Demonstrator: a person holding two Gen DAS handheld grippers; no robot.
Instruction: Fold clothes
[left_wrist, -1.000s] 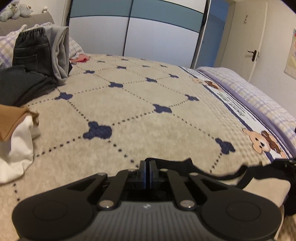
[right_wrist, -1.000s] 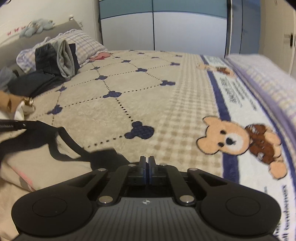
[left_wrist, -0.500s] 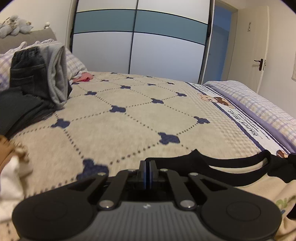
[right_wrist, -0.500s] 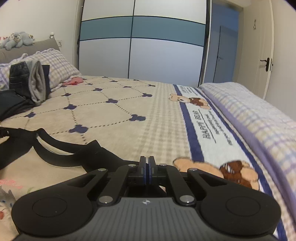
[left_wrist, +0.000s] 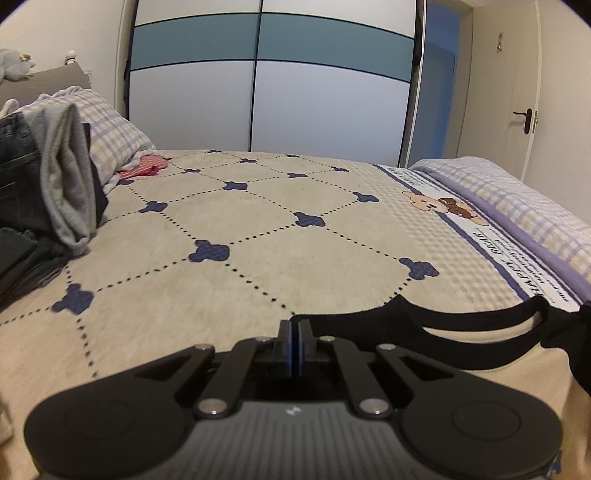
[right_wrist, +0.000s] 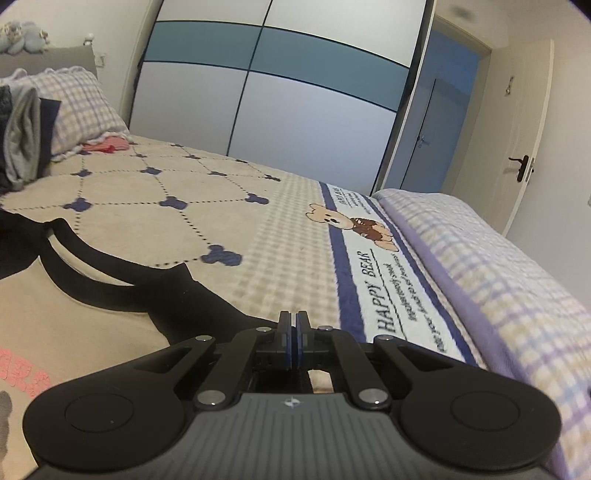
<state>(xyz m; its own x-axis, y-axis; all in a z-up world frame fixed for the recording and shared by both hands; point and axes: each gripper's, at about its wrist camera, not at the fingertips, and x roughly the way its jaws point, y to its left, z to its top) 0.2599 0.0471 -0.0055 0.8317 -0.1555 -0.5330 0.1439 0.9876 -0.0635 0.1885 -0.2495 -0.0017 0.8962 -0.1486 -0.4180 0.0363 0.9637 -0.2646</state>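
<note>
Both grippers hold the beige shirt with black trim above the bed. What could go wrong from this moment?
1. The left gripper and right gripper pinch only the black shoulder edges of the shirt; thin fabric may slip out.
2. The neckline sags between them, so the fold may land crooked.
3. The clothes pile sits close on the blanket; the shirt could catch it.

Left gripper (left_wrist: 294, 328): matte black body with a grey ribbed centre panel carrying a small white emblem, a round black pad at each side, black linkage arms with silver screws, and two black fingers (left_wrist: 283, 332) faced with blue pads. Right gripper (right_wrist: 294, 321): same build, same ribbed panel and emblem, silver screws on the linkages, blue-lined black fingers (right_wrist: 283, 325).
</note>
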